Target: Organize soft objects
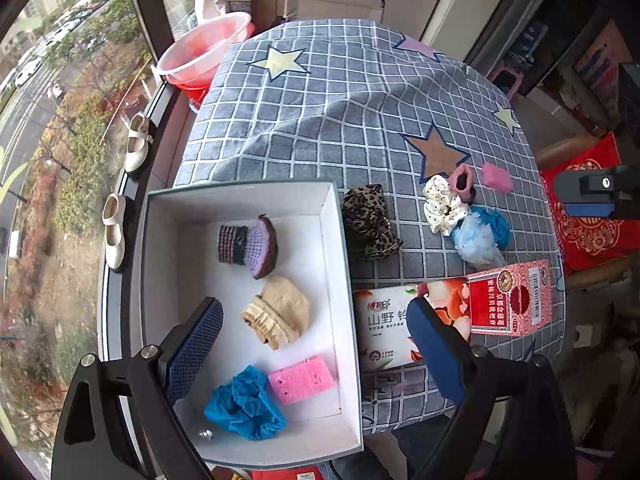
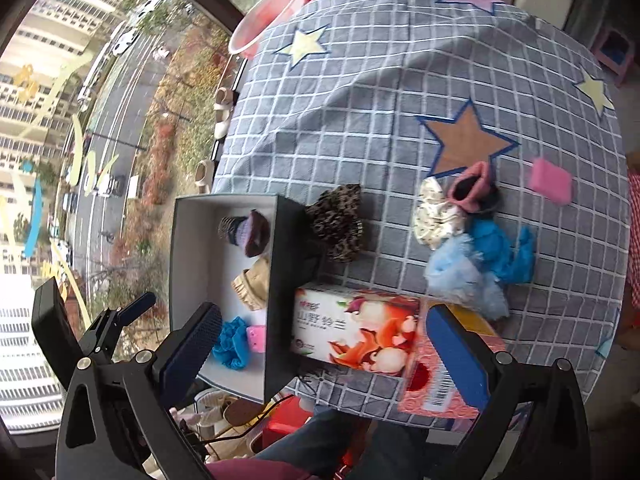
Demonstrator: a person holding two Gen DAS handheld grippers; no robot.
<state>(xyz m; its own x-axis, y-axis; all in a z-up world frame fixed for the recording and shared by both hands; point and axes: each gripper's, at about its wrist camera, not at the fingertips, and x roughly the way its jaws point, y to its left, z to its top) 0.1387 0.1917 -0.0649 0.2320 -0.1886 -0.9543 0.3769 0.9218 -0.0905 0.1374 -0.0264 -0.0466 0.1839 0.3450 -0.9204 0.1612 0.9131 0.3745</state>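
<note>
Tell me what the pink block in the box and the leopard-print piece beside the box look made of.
Pink block: seemingly foam sponge, matte, with small open pores across its top. Leopard-print piece: apparently a thin woven or satin-like fabric, gathered into ruffled folds like a scrunchie; the exact fibre cannot be told. White box: looks like smooth cardboard.

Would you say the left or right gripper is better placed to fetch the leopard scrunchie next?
Probably left: the left gripper hangs open over the box, with the leopard scrunchie just beside that wall.
</note>
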